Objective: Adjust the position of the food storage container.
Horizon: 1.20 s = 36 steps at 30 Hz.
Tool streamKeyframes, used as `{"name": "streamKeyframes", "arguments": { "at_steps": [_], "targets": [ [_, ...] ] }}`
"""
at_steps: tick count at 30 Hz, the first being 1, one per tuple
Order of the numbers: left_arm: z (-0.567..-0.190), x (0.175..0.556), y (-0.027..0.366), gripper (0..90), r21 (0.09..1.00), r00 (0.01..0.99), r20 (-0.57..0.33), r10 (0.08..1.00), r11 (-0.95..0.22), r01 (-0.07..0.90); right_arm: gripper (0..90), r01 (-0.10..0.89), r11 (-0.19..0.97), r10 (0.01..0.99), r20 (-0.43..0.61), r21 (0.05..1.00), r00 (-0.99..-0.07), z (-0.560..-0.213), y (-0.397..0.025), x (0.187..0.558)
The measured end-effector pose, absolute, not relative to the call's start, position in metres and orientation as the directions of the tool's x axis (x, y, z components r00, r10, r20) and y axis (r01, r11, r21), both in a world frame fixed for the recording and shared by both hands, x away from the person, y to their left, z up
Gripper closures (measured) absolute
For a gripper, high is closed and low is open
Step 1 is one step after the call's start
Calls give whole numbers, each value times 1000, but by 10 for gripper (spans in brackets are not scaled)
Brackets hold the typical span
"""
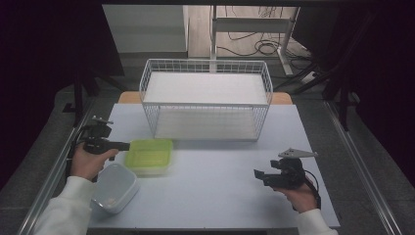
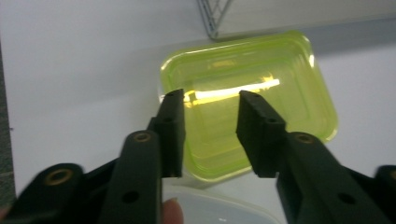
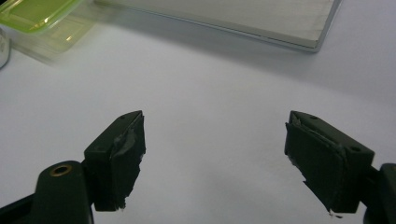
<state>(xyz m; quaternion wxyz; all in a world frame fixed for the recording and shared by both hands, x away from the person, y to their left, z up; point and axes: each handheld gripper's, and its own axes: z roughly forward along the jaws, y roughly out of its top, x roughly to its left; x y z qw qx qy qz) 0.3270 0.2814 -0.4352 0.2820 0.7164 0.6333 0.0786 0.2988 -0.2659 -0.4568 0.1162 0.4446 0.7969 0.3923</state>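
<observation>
Two grippers are at the table, one in each hand. The left gripper is held over the near-left edge of the green lid; its jaws are spread with a moderate gap between them and grip nothing. In the left gripper view the jaw tips frame the lid's left portion, and whether they touch it cannot be told. In the high view the left gripper points right, its tip just at the lid's left edge.

The right gripper is held above bare table surface at the near right, jaws spread wide, nothing between them. In the high view the right gripper points left, well apart from the lid.

The green lid lies flat on the white table, left of centre, just in front of the wire basket. A clear container sits open on the table near the lid's near-left corner, beside the left hand. The wire basket stands at the table's far side and holds a white board inside it.
</observation>
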Motion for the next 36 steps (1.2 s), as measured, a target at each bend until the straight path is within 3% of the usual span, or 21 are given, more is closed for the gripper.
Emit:
{"name": "streamKeyframes", "arguments": {
  "at_steps": [5, 9, 16, 36],
  "targets": [
    [-444, 335, 290, 836, 478, 168, -248, 954, -30, 878, 202, 610, 308, 792, 159, 730, -589, -458, -265, 299],
    [-453, 339, 294, 897, 435, 143, -228, 963, -30, 900, 203, 616, 306, 797, 158, 725, -582, -458, -265, 299],
    [-468, 345, 299, 900, 370, 110, -207, 972, -26, 929, 202, 612, 318, 799, 143, 724, -585, -459, -265, 299],
    [-480, 361, 287, 900, 339, 126, -208, 970, -49, 939, 203, 626, 329, 814, 124, 707, -567, -462, -269, 303]
  ]
}}
